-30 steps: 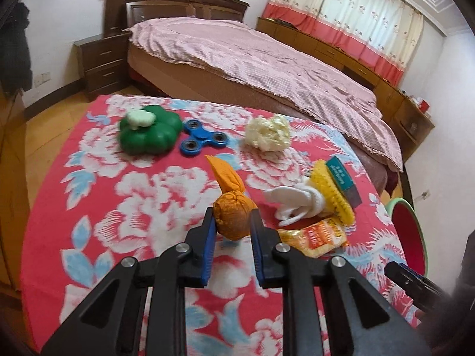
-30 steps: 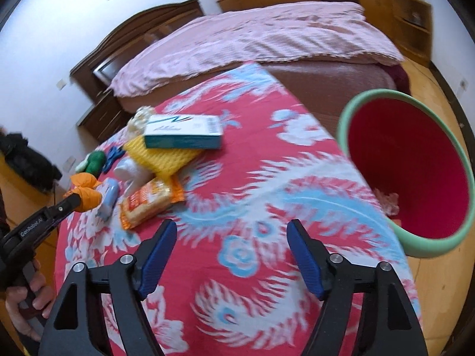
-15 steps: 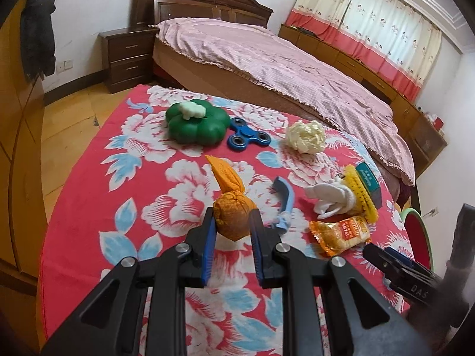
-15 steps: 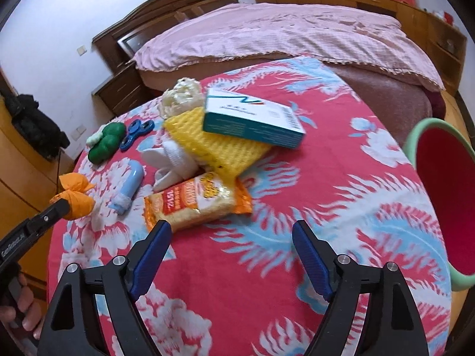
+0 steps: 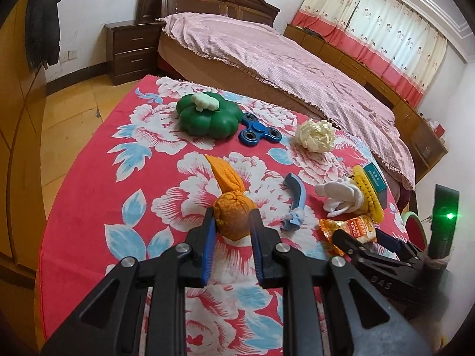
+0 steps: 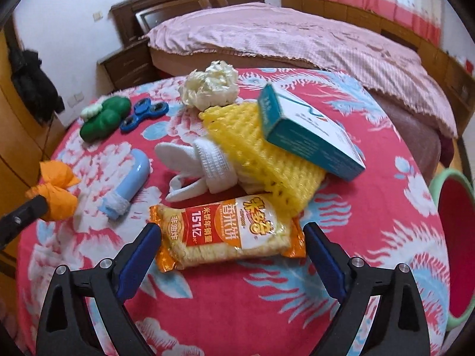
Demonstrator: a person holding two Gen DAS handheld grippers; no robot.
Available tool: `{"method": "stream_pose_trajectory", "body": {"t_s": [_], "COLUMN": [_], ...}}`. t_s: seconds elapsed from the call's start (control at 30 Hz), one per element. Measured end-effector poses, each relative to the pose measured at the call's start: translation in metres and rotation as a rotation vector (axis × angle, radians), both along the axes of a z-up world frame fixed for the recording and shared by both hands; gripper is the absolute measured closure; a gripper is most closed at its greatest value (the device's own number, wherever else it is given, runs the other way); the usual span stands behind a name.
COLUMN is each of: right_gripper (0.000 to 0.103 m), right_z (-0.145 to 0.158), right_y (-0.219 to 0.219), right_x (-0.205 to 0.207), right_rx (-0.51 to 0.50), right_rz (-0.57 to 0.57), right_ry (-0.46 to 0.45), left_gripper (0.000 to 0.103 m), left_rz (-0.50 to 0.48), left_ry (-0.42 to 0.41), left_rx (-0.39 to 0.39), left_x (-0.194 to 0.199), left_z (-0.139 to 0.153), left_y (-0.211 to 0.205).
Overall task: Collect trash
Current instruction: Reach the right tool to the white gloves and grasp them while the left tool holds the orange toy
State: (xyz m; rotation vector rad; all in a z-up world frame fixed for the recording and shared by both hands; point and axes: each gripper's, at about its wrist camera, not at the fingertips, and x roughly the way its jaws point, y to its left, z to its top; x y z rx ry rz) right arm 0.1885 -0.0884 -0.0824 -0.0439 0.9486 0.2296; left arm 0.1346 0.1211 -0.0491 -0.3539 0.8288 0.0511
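Between wide-spread right hand-held gripper [image 6: 231,243] jaws — orange snack packet [image 6: 228,234].

Each camera rides on its own gripper, looking forward and steeply down along the fingers at the table [image 5: 89,195]. The left view sits close behind the left gripper [image 5: 232,225], facing the bed [image 5: 267,50] beyond its tips. The right view hangs low over the snack packet [image 6: 228,234] just ahead of the right gripper [image 6: 231,234]. Both share the tabletop clutter and the bed.
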Motion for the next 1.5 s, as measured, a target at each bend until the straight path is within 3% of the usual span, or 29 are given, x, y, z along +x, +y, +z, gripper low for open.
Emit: {"method": "stream_pose_trajectory", "body": {"t_s": [0.2,0.43,1.07,1.5], "right_gripper": [0.008,0.022,0.023,0.023], "right_z": [-0.003,0.000,0.013,0.012], "right_y": [0.005,0.003,-0.043,-0.082], "right_x": [-0.001,-0.012,-0.055,-0.093], "right_rx": [-0.033,-0.014,0.169,0.181], "right_rz": [-0.005,0.001,-0.046,-0.078], "right_ry": [-0.010,-0.027,0.035,0.068], "left_gripper": [0.081,0.081,0.081,0.081], "left_rz": [0.000,-0.012,-0.069,-0.150], "left_ry": [0.004,0.003,-0.013,-0.019], "left_rx": [-0.006,-0.005,-0.001,-0.003], "left_x": [0.000,-0.003,-0.012,-0.019], "left_z": [-0.002,-0.003,0.010,0.017], "left_y": [0.000,-0.005,-0.030,-0.061]}}
